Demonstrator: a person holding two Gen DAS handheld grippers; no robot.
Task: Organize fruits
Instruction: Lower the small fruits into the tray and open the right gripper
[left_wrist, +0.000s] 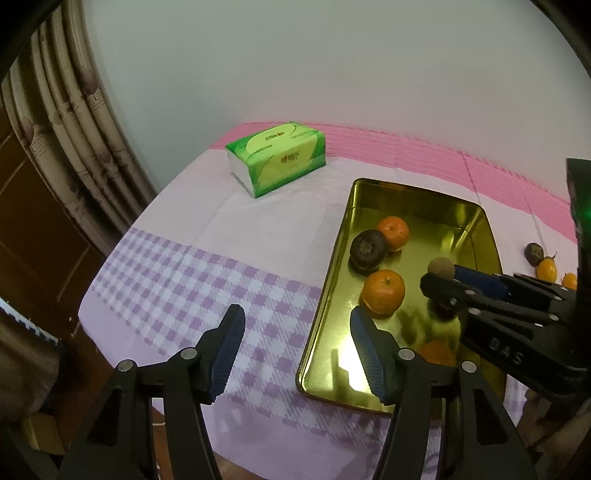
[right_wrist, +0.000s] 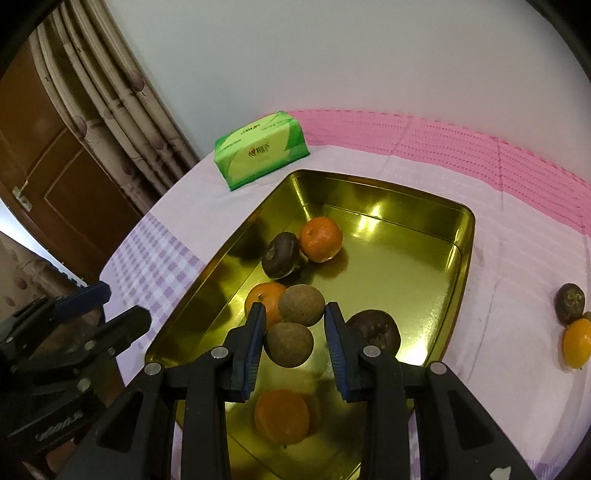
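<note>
- Inspecting from the left: a green tissue pack (left_wrist: 277, 162) lies on the checked tablecloth (left_wrist: 177, 280), well apart from the work and no obstruction.
- Left gripper (left_wrist: 297, 317): released, with nothing between its pads. It hangs over the cloth beside the near left edge of the tray (right_wrist: 406, 277).
- Tray contents: a far orange (right_wrist: 320, 239) touches a dark fruit (right_wrist: 280, 260). A near orange (right_wrist: 264, 295), a second dark fruit (right_wrist: 376, 328) and a blurred orange (right_wrist: 282, 417) lie closer in.
- Right gripper (right_wrist: 294, 308): clenched on a small brown fruit (right_wrist: 301, 304) at its fingertips and held above the tray floor.
- A second brown fruit (right_wrist: 289, 344) shows lower between the same pads. I cannot tell whether it is joined to the first, held separately or a reflection in the shiny metal.
- Handling judgement: the brown fruit looks light, round, thin-shelled and dry. It is likely to roll on the smooth tray and to crack under hard pressure. It is best gripped gently across its widest part and released low.
- Right of the tray: a dark fruit on the cloth (right_wrist: 571, 302) and a yellow fruit (right_wrist: 576, 343) lie touching, not yet collected.
- The yellow fruit appears smooth and oval. It is probably best held across its short width.
</note>
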